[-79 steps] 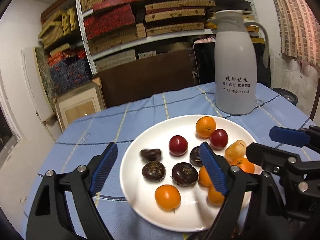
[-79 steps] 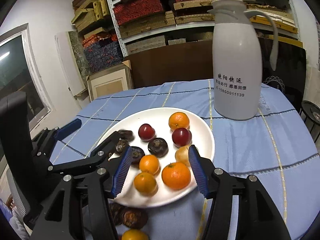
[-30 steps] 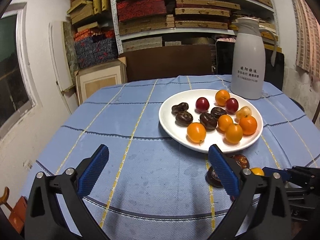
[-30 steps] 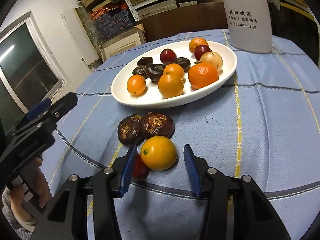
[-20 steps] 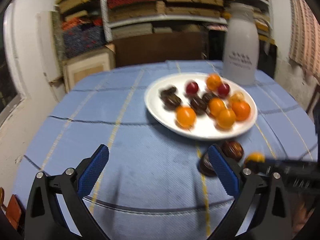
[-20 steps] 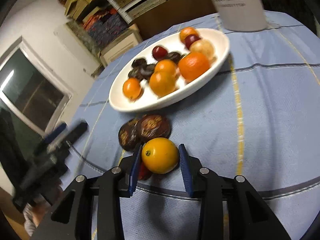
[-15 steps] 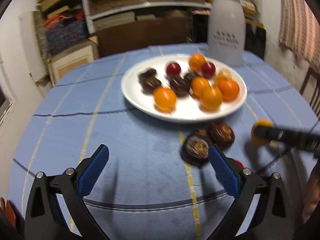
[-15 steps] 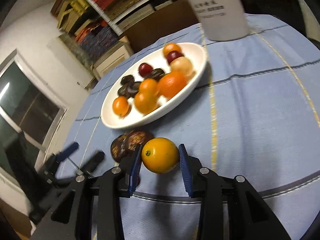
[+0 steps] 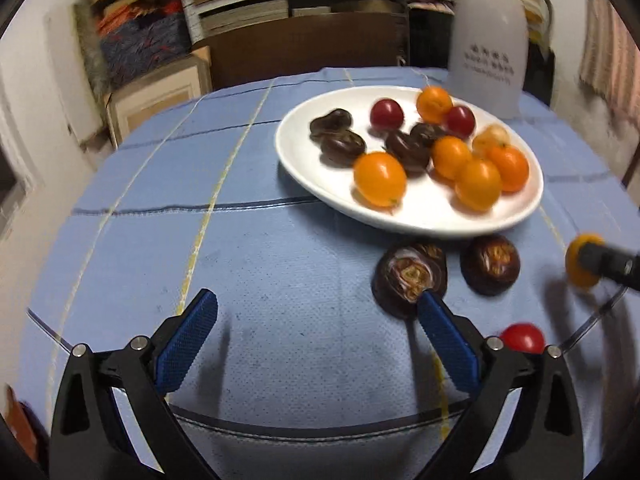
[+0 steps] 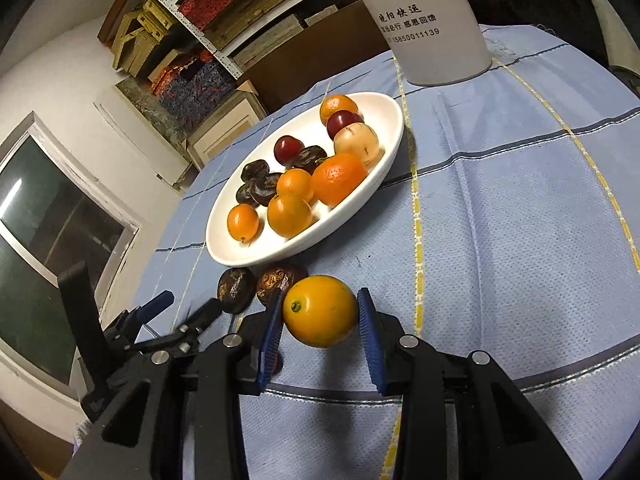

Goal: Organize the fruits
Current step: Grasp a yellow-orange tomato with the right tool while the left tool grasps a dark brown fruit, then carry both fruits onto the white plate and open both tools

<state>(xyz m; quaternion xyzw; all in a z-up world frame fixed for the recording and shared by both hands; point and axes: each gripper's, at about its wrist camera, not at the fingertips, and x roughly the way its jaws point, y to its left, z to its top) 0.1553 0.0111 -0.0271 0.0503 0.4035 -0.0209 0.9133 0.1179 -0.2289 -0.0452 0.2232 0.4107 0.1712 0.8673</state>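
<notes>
My right gripper [image 10: 320,318] is shut on a yellow-orange fruit [image 10: 320,310] and holds it above the blue cloth, near the white plate [image 10: 384,120]. The plate holds several orange, red and dark brown fruits. In the left wrist view the held fruit [image 9: 578,258] shows at the right edge between the right gripper's fingers. Two dark brown fruits [image 9: 410,274] [image 9: 490,264] and a small red fruit [image 9: 522,338] lie on the cloth in front of the plate [image 9: 420,216]. My left gripper [image 9: 316,336] is open and empty, low over the cloth, its right finger close to one dark fruit.
A white thermos jug [image 10: 420,20] stands behind the plate and also shows in the left wrist view [image 9: 486,44]. The round table wears a blue checked cloth [image 9: 260,248]. Shelves with stacked boxes [image 9: 260,0] line the back wall. A window [image 10: 44,248] is at the left.
My right gripper closed on the yellow-orange fruit and lifted it off the cloth, uncovering the small red fruit. My left gripper drew back from the plate and swung towards the loose fruits.
</notes>
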